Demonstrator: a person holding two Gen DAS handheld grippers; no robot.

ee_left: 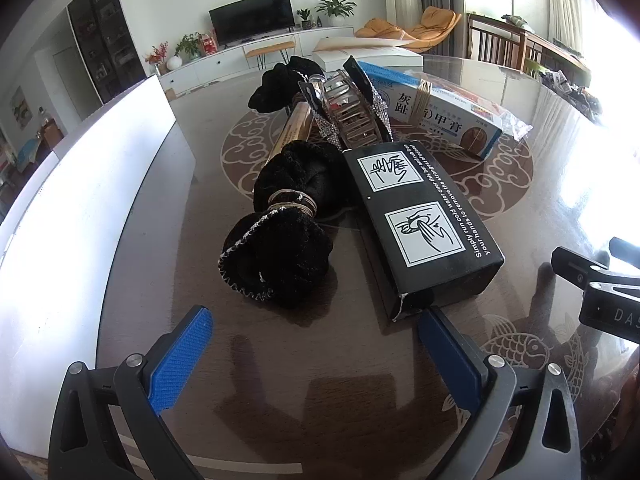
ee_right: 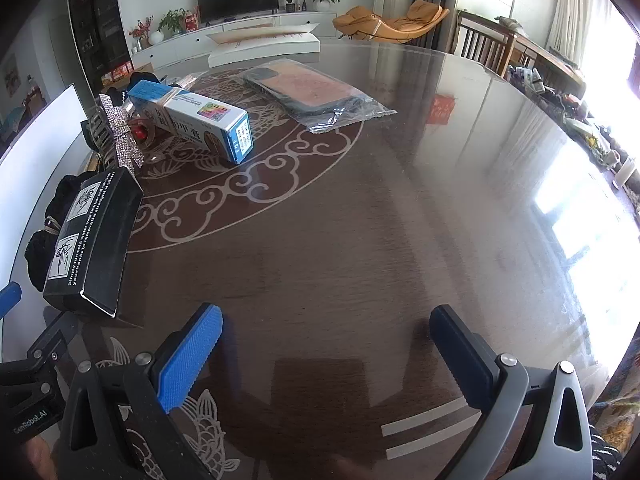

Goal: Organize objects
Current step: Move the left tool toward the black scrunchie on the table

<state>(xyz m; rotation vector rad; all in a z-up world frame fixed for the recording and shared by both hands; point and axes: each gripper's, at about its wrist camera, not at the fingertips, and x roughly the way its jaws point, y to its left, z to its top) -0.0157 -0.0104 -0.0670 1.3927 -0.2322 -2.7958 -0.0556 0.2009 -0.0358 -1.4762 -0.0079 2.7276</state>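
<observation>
The left gripper [ee_left: 316,344] was held wide apart with nothing between its blue pads, just above the dark patterned table [ee_left: 540,208], and the right gripper [ee_right: 328,344] was likewise spread and unloaded over bare tabletop. The objects to be organized were gathered ahead of the left gripper, beside a white panel [ee_left: 80,184]. Nearest lay the black box [ee_left: 420,220], one corner raised and almost touching the right-hand pad; it was judged light and stiff, its printed card rather smooth, so a hold across its two long sides near the middle was thought safest. Touching its left side, the black scrunchie bundle [ee_left: 280,240] was bound by elastic bands; it was taken to be soft and nearly weightless, best pinched at the banded waist, where the fabric was already compressed. Farther back, a rhinestone bow clip [ee_left: 352,120] rested against a blue-and-white box [ee_left: 448,116], and the clip was judged rigid but fragile, its stones liable to shed under hard pressure. A phone case in a clear bag [ee_right: 316,96] lay well apart to the right; the film was expected to be slippery. What lay beneath the clip could not be clearly made out, possibly a wooden-coloured stick.
</observation>
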